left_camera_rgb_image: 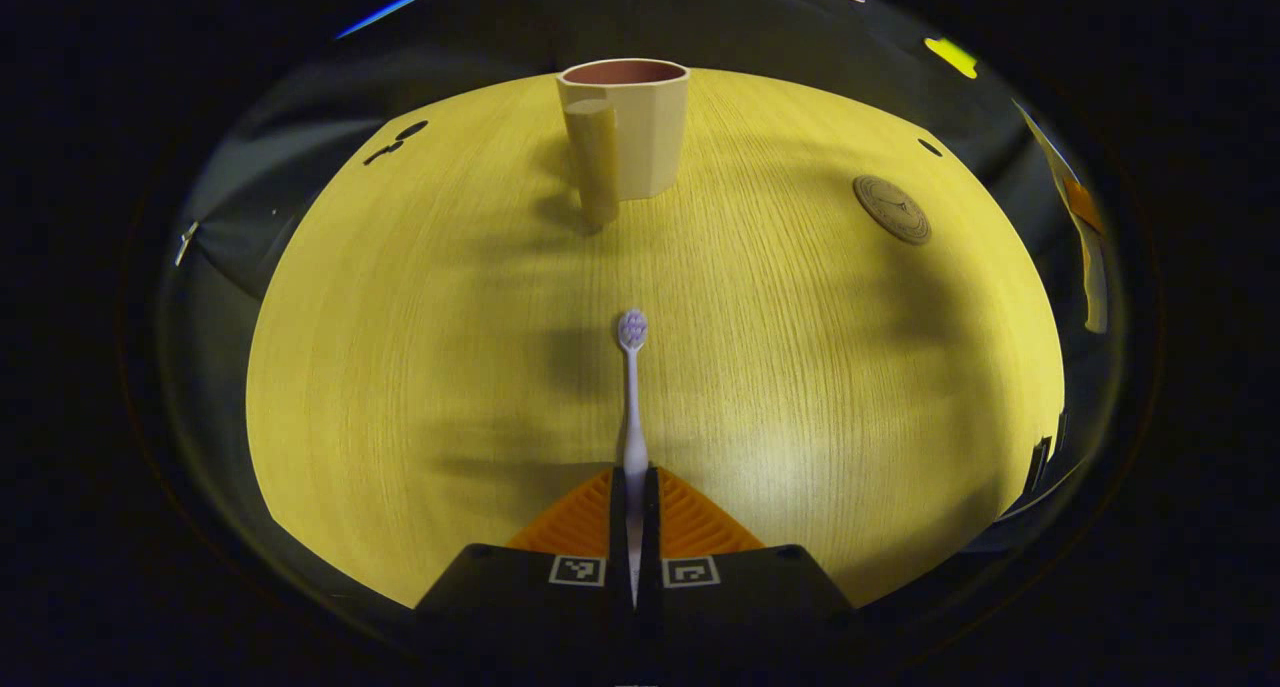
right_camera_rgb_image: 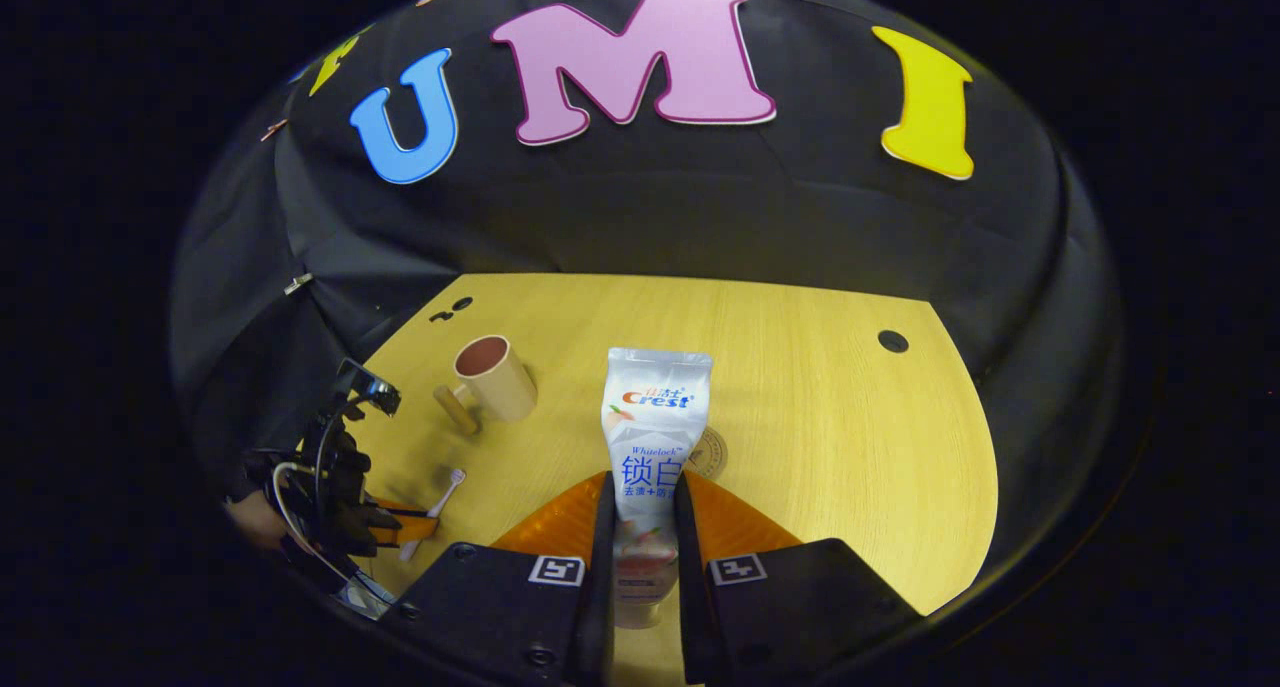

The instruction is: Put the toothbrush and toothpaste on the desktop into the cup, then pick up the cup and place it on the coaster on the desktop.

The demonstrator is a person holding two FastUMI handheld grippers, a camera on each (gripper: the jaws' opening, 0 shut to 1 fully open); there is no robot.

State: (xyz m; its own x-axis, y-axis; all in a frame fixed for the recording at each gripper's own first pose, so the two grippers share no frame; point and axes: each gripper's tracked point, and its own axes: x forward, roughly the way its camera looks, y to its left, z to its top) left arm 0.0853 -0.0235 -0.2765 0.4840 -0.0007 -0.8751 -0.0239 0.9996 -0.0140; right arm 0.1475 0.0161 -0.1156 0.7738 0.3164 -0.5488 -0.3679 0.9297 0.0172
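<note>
Toothbrush light, stiff, pinched at its handle by our left gripper, head toward cup | toothpaste soft tube, clamped near its cap end in our right gripper, raised off the desktop | we judge the cup light and tippable; coaster waits beside.

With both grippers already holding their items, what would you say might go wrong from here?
1. The left gripper pinches the thin toothbrush low on its handle, so the long free end may swing and catch the cup rim.
2. The right gripper squeezes the soft toothpaste tube near its cap end; it might slip or flop.
3. The light-looking cup could tip when either item drops in or when it is carried to the coaster.
</note>
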